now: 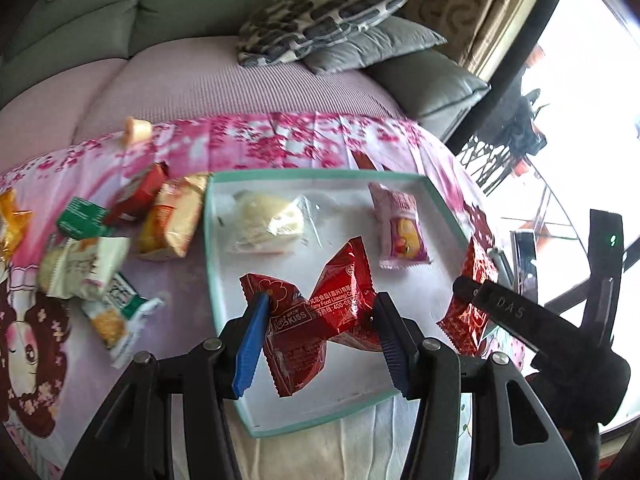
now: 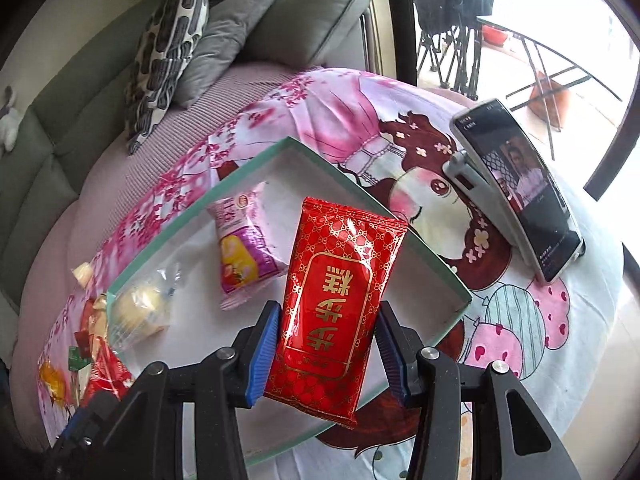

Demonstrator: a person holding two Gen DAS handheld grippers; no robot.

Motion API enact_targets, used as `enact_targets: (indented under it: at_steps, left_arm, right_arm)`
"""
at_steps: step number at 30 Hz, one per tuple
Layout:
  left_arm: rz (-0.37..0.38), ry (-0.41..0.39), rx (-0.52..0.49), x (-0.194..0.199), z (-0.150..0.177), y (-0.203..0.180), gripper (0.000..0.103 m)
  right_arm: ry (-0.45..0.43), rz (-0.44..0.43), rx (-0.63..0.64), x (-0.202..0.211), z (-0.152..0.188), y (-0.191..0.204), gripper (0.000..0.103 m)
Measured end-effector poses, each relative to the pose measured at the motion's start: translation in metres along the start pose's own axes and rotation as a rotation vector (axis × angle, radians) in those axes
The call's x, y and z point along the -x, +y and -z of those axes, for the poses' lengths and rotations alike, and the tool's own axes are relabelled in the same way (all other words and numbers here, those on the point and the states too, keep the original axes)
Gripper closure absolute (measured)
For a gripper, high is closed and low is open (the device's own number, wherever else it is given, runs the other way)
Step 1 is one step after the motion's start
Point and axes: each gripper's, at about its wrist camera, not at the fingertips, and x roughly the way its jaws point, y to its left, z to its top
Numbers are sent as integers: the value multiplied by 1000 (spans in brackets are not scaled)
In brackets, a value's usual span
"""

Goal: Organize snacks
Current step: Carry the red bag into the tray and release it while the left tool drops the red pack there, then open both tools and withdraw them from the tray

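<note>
Hovering over the tray point(image 1: 440, 196), the left gripper point(image 1: 320, 320) clamps a crumpled red packet point(image 1: 320, 312); the right gripper point(image 2: 326, 344) grips a flat red pouch point(image 2: 340, 300). Best lowered into bare tray floor, clear of the two snacks inside, before letting go. Loose snacks point(image 1: 100, 248) lie left on the pink cloth point(image 1: 280, 140); a sofa point(image 1: 200, 0) stands behind.

Left wrist view: looks steeply down along its claw point(image 1: 320, 328), close above the shallow box point(image 1: 444, 204). Right wrist view: likewise, from the box's point(image 2: 436, 260) other side, facing the phone point(image 2: 520, 188). Both share box, cloth-covered bench point(image 1: 280, 140) and sofa point(image 2: 60, 120).
</note>
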Motion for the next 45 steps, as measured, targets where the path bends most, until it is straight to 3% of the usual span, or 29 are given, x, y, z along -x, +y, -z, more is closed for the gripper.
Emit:
enact_targets:
  at_steps: [25,28,36,39,45]
  left_arm:
    - [-27,45,0,-23,6,5,47]
    - [-30,51,6,-23,6,6,28]
    - [-39,19,19,-9,1,12,27]
    - [-46,2,33,-4,-2,16,20]
    - [-70,-29,84,6,-7,33,19]
  right_arm:
    - [36,-1,34,-14,6,12,53]
    - [32,-3,33,-12,5,13,53]
    - [52,-2,61,-15,9,19,50]
    - [58,-5,80,-16,11,24,47]
    - [61,-9,119,-16,14,32,38]
